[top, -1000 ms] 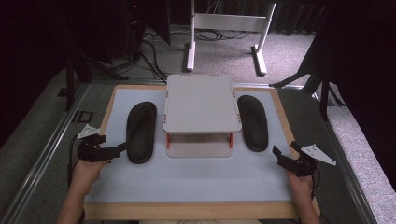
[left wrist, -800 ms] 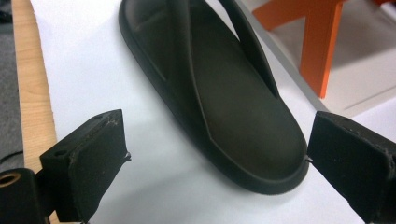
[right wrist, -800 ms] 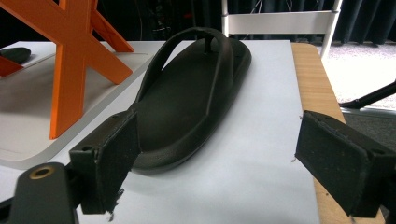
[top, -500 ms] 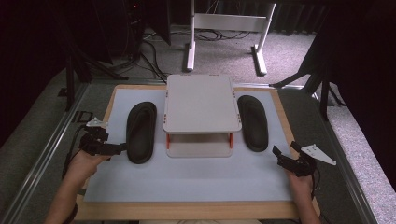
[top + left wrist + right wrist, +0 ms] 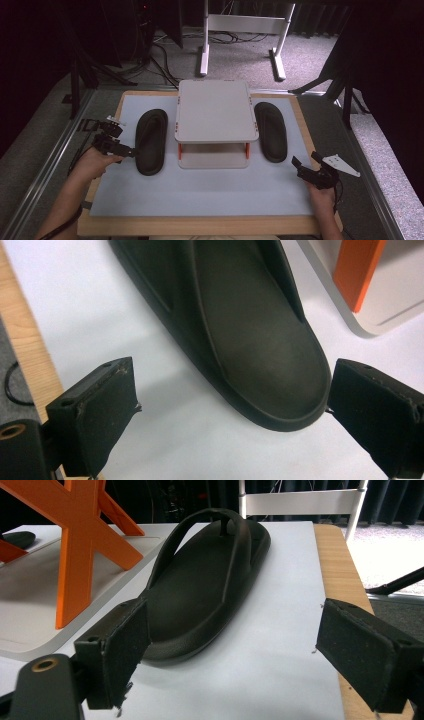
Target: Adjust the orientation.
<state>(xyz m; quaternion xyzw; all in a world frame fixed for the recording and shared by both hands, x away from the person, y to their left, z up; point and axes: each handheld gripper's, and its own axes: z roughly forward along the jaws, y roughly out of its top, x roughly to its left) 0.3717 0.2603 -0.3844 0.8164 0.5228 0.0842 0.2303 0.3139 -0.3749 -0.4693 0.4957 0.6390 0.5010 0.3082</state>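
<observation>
Two black sandals (image 5: 151, 141) (image 5: 270, 131), one grey stand (image 5: 215, 111), two grippers (image 5: 116, 145) (image 5: 306, 167)

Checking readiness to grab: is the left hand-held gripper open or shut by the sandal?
Open. The left hand-held gripper has its jaws spread wide on either side of the left sandal's heel end, not touching it.

The left sandal (image 5: 240, 325) runs off the top edge in the left gripper view, its toe end unseen.
</observation>
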